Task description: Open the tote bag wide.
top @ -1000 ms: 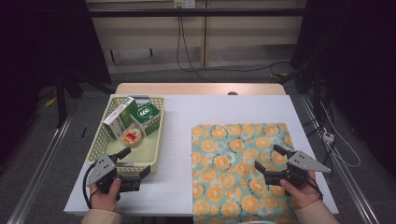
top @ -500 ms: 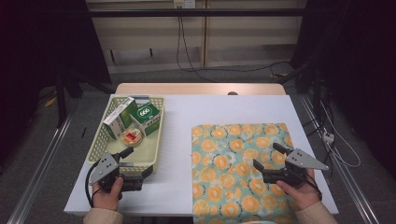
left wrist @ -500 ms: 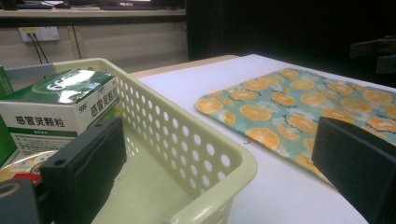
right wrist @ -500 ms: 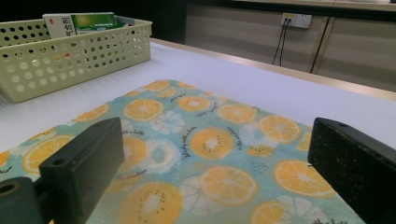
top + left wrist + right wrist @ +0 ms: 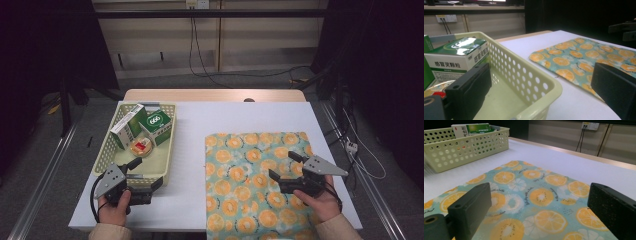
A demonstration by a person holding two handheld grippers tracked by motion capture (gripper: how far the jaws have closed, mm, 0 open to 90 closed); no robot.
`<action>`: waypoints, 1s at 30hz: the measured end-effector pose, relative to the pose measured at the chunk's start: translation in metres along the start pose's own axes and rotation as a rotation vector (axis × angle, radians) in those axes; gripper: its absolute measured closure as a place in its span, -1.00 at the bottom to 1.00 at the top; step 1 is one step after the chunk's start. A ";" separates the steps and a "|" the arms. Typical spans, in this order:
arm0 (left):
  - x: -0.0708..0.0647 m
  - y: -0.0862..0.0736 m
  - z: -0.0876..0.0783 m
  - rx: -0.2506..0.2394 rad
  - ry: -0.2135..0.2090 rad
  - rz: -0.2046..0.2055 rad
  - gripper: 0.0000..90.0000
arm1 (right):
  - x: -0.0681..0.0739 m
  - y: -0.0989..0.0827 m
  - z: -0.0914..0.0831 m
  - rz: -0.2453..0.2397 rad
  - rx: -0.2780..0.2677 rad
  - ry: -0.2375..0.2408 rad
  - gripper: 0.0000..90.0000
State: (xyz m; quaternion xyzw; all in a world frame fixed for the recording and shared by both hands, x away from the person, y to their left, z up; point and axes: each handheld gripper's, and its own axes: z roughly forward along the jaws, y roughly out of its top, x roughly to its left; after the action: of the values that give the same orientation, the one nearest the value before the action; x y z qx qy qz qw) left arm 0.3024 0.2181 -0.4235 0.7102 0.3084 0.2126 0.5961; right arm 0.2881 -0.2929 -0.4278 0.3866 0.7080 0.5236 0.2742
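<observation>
1. High view: the left claw (image 5: 146,174) sits at the near end of the pale yellow perforated basket (image 5: 110,148), jaws apart, one over the basket's near rim and one just outside it, nothing between them. The basket stands on the left part of the white table (image 5: 195,150) and holds a tall green-and-white box (image 5: 128,126), a green medicine box marked 999 (image 5: 157,127) and a small round tin with a red label (image 5: 141,147). The right claw (image 5: 283,165) hovers over the orange-print cloth (image 5: 247,185), which lies flat on the table's right half; jaws apart, empty.
2. Left gripper view: jaws wide apart, straddling the basket's near corner (image 5: 536,85). The medicine box (image 5: 459,58) is inside, just beyond the left jaw; the cloth (image 5: 579,57) lies well beyond, to the right.
3. Right gripper view: jaws wide apart above the cloth (image 5: 536,195), not gripping it. The basket (image 5: 466,147) stands far left.
</observation>
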 end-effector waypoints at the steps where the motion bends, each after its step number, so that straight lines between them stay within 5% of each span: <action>1: 0.001 -0.001 -0.001 0.003 0.001 0.003 -0.93 | 0.000 0.000 0.000 0.000 0.000 0.000 -0.90; 10: 0.002 -0.002 -0.007 -0.004 0.009 -0.006 -0.93 | -0.010 0.020 0.023 0.028 0.037 0.025 -0.90; 18: 0.003 -0.003 -0.004 -0.008 0.005 -0.018 -0.93 | -0.024 0.029 0.058 0.054 0.126 0.024 -0.89; 30: -0.001 -0.002 0.001 -0.002 -0.019 -0.010 -0.93 | -0.059 0.037 0.098 0.050 0.230 0.008 -0.86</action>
State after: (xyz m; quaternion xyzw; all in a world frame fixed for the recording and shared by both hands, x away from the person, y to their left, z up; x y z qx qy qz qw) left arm 0.3020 0.2169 -0.4255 0.7098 0.3060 0.2030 0.6011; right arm 0.4076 -0.2845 -0.4230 0.4309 0.7546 0.4470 0.2122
